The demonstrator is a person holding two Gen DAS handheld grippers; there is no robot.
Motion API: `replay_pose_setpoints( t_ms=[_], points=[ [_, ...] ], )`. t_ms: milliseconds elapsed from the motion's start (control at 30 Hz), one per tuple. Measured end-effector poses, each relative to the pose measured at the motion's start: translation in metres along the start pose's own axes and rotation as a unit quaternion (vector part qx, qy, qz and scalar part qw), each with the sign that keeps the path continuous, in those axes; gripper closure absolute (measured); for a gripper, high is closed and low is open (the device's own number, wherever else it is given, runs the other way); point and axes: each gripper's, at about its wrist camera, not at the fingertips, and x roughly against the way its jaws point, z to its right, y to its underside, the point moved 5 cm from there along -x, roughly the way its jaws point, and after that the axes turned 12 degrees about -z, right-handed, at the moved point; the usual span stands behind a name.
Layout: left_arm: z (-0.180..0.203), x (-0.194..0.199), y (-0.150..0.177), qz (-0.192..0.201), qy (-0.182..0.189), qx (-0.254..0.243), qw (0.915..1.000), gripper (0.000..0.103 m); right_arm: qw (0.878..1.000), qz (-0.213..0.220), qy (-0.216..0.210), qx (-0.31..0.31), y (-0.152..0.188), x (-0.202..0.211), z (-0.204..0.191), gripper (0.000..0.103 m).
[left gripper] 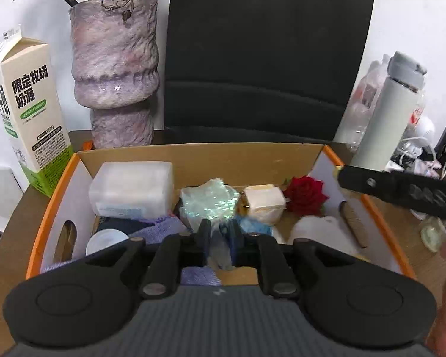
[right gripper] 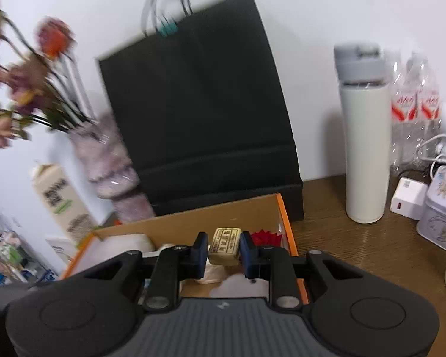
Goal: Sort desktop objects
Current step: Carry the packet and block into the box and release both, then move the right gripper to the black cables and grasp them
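Note:
An orange-edged cardboard box [left gripper: 199, 154] holds several items: a white translucent case [left gripper: 132, 189], a white charger [left gripper: 263, 203], a red rose [left gripper: 306, 195], purple cloth [left gripper: 163, 227] and a white lid [left gripper: 105, 239]. My left gripper [left gripper: 220, 235] is shut on an iridescent plastic-wrapped packet [left gripper: 206, 205] inside the box. My right gripper [right gripper: 224, 248] is shut on a small tan block with printed characters [right gripper: 225, 245], held above the box [right gripper: 285, 223]. Its finger also shows in the left wrist view [left gripper: 395, 189] at the box's right rim.
Behind the box stand a black paper bag [left gripper: 267, 53], a marbled purple vase [left gripper: 114, 68] and a milk carton [left gripper: 26, 104]. To the right are a white thermos [right gripper: 364, 136], water bottles [right gripper: 414, 104], a white charger [right gripper: 407, 197], a floral tin [right gripper: 441, 211] and cables.

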Motion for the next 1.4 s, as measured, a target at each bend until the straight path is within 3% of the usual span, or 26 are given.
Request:
replay_pose_setpoints(
  t_ms=[100, 167, 200, 233, 300, 367, 433, 467, 533, 700, 767, 900, 1100, 1333, 1400],
  points=[
    [-0.007, -0.008, 0.001, -0.002, 0.011, 0.011, 0.9999, 0.079, 1.000, -0.027, 0.010, -0.003, 0.000, -0.027, 0.005, 0.081],
    [-0.008, -0.012, 0.000, -0.009, 0.021, 0.020, 0.9995, 0.064, 0.999, -0.038, 0.024, -0.006, 0.004, -0.040, 0.011, 0.079],
    [-0.008, -0.013, -0.001, -0.009, 0.023, 0.024, 0.9994, 0.051, 0.999, -0.037, 0.029, -0.014, 0.006, -0.043, 0.014, 0.079],
    [-0.008, -0.011, 0.000, -0.005, 0.023, 0.025, 0.9994, 0.045, 0.998, -0.036, 0.034, -0.023, 0.008, -0.046, 0.018, 0.065],
    [-0.006, -0.007, -0.002, 0.000, 0.013, 0.020, 0.9997, 0.041, 0.999, -0.033, 0.023, -0.028, 0.010, -0.042, 0.018, 0.056],
    [-0.006, 0.002, -0.003, 0.014, 0.003, 0.021, 0.9997, 0.029, 0.999, -0.029, 0.015, -0.033, 0.010, -0.033, 0.013, 0.037],
    [-0.007, 0.012, -0.006, 0.028, -0.003, 0.022, 0.9994, 0.018, 0.999, -0.009, 0.025, -0.033, 0.007, -0.019, 0.008, 0.024],
    [-0.007, 0.017, -0.007, 0.032, -0.010, 0.021, 0.9992, 0.016, 0.999, -0.001, 0.030, -0.028, 0.005, -0.012, 0.006, 0.023],
    [-0.008, 0.022, -0.011, 0.040, -0.028, 0.023, 0.9985, 0.000, 0.999, 0.012, 0.032, -0.020, 0.001, 0.004, -0.001, 0.023],
    [-0.019, 0.031, -0.011, 0.016, -0.067, 0.046, 0.9966, 0.000, 0.999, 0.040, 0.022, -0.004, -0.002, 0.050, -0.014, 0.018],
    [-0.022, 0.049, -0.005, 0.031, -0.051, 0.060, 0.9964, 0.000, 0.998, 0.054, 0.017, 0.008, 0.002, 0.071, -0.020, 0.015],
    [-0.016, 0.080, 0.017, 0.039, 0.003, 0.038, 0.9985, 0.000, 0.997, 0.064, -0.014, 0.028, 0.027, 0.103, -0.027, 0.008],
    [-0.014, 0.091, 0.077, 0.020, -0.053, -0.006, 0.9984, 0.000, 0.993, 0.016, 0.064, 0.093, 0.084, 0.104, -0.021, 0.008],
    [-0.004, 0.069, 0.166, 0.064, -0.014, -0.062, 0.9959, 0.000, 0.996, 0.016, 0.023, 0.088, 0.153, 0.091, 0.001, 0.011],
    [0.002, 0.062, 0.178, 0.040, -0.018, -0.075, 0.9962, 0.000, 0.997, -0.006, 0.023, 0.067, 0.164, 0.078, 0.008, 0.015]
  ],
)
